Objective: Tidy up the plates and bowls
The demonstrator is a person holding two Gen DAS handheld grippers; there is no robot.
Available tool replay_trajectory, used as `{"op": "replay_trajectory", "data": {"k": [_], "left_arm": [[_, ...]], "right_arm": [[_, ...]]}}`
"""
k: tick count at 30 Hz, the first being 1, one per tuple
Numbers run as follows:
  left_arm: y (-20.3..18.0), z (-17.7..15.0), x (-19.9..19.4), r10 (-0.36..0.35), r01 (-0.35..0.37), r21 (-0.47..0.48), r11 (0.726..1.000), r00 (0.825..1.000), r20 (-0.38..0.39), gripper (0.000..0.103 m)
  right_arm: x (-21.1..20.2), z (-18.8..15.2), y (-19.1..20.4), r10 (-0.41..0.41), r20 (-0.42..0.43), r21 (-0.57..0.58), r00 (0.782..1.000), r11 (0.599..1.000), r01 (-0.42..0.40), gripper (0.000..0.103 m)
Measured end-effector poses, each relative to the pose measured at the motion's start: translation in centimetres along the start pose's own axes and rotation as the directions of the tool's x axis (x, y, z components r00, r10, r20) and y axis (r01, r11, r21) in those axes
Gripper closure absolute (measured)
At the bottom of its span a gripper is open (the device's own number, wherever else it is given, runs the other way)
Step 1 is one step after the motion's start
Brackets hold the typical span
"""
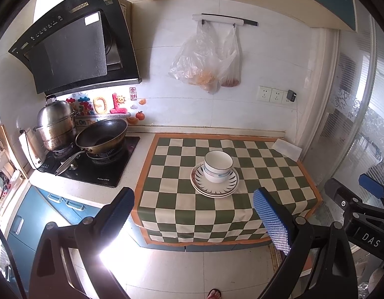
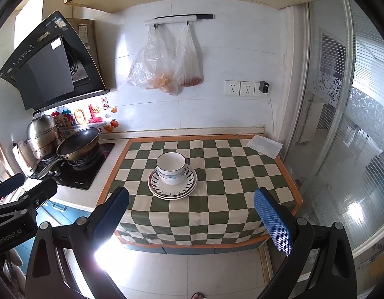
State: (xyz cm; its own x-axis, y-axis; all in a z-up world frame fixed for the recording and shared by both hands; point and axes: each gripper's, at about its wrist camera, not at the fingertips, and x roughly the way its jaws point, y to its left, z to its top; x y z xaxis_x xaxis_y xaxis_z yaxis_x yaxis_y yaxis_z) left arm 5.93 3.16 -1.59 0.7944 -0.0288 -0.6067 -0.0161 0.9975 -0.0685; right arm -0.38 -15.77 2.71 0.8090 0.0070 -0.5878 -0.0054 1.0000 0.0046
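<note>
A stack of white bowls [image 1: 218, 167] stands on a stack of plates [image 1: 214, 189] with dark leaf marks, in the middle of a green-and-white checked cloth [image 1: 266, 164]. The right wrist view shows the same bowls [image 2: 171, 168] on the plates [image 2: 172, 189]. My left gripper [image 1: 195, 205] is open and empty, held back from the counter, in front of the stack. My right gripper [image 2: 192, 205] is also open and empty, held back likewise. The right gripper also shows at the right edge of the left wrist view [image 1: 353, 189].
A stove [image 1: 92, 164] at the left carries a wok [image 1: 102, 134] and a steel steamer pot [image 1: 56, 124] under a black hood [image 1: 75, 44]. Plastic bags [image 1: 204, 57] hang on the wall. A white cloth [image 1: 288, 148] lies at the cloth's far right corner. Glass door [image 2: 353, 137] at the right.
</note>
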Motion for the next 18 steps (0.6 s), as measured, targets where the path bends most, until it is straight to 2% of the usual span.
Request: {"op": "replay_trajectory", "data": {"k": [18], "left_arm": [[0.11,0.05,0.27,0.001,-0.001,0.0,1.0,1.0,0.0,0.005]], "right_arm": [[0.11,0.01,-0.08,-0.001,-0.001,-0.001,1.0,1.0,0.001,0.001]]}}
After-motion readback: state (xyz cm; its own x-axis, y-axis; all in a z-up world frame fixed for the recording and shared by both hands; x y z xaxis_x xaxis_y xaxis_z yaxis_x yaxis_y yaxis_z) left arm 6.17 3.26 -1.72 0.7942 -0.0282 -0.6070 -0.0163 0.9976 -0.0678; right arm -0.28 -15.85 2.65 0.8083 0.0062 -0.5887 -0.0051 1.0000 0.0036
